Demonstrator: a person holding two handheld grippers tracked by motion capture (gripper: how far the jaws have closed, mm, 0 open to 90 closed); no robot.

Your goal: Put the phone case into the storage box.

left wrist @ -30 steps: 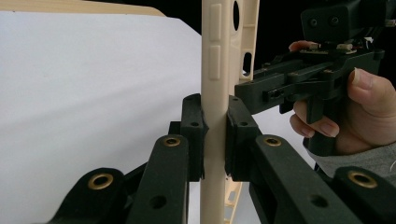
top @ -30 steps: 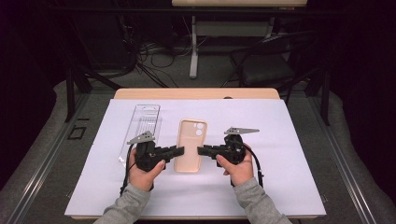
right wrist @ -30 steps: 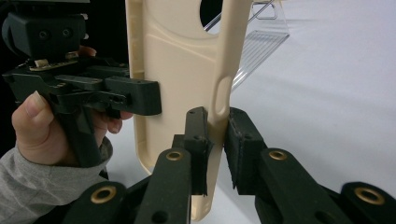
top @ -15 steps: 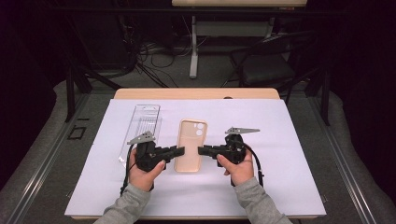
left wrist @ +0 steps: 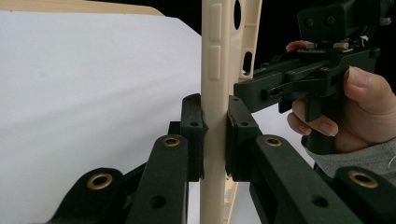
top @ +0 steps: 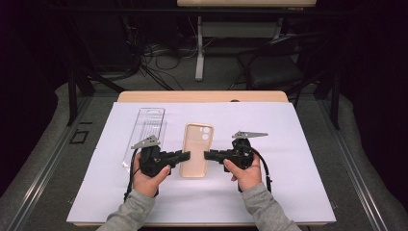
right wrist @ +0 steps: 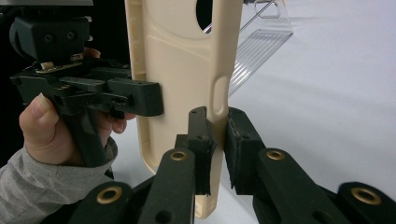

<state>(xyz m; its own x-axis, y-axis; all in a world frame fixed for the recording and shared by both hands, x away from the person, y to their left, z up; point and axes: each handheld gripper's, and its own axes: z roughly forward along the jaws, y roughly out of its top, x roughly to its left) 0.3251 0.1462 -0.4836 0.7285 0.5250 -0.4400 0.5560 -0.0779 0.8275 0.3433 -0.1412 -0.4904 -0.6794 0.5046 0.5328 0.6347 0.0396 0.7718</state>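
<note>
Jaws of both grippers clamp the long edges of the beige phone case (top: 195, 149), the left gripper (top: 179, 156) from nine o'clock, the right gripper (top: 210, 155) from three o'clock. It sits mid-tabletop, whether lifted or resting I cannot tell. The case looks light, thin and probably flexible, so its side walls may bow under a squeeze; the rims near the lower half seem the sensible hold. At ten o'clock lies a clear plastic package (top: 146, 131) on the white sheet (top: 298, 144).

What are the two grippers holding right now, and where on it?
Both hold the beige plastic phone case. The left gripper pinches its left long edge, the right gripper its right long edge, near the lower end.
</note>
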